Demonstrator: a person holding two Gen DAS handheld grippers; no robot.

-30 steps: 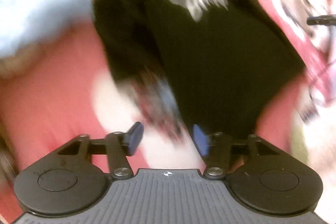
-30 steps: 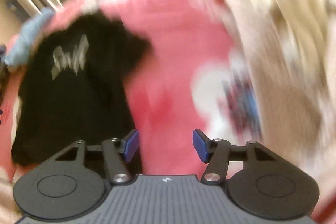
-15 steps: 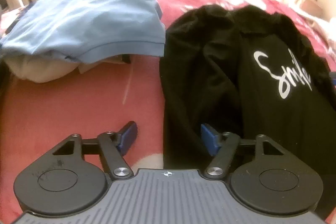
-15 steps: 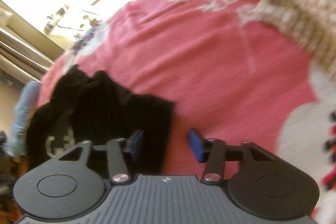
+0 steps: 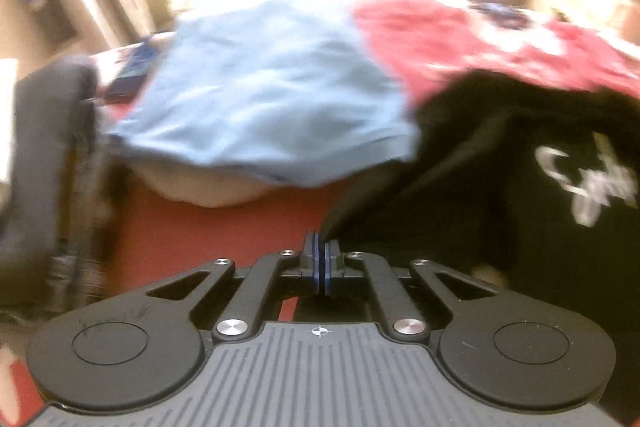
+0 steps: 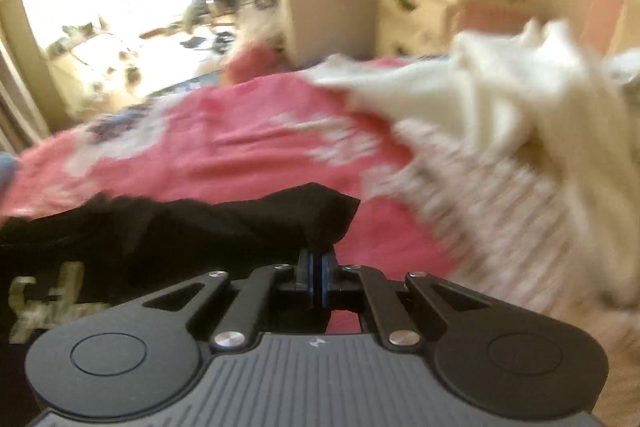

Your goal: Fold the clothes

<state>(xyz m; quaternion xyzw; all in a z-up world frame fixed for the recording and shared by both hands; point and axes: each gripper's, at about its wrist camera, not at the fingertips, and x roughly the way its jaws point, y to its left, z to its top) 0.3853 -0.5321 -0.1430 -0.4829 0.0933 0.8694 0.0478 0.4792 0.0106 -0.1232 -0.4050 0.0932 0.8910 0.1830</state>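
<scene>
Black T-shirt (image 5: 500,187) lies on red bedspread (image 5: 248,223), at 3 o'clock of blue garment (image 5: 264,107); white lettering faces up.

Left gripper (image 5: 320,259): jaws have just been closing, now pressed together, pinching shirt's near edge corner. Right gripper (image 6: 318,275): jaws have just been closing too, pinching opposite black corner at 12 o'clock of its tips.

Judgement: fabric light, limp, non-slippery, not fragile; sags between the 2 pinches. Best hold: hem corners or shoulder seams, kept taut.

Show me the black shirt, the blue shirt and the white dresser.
black shirt (image 5: 500,163), left wrist view, chest beside the white lettering.
blue shirt (image 5: 260,87), left wrist view, middle of the fabric.
white dresser (image 6: 412,15), right wrist view, drawer front.
</scene>
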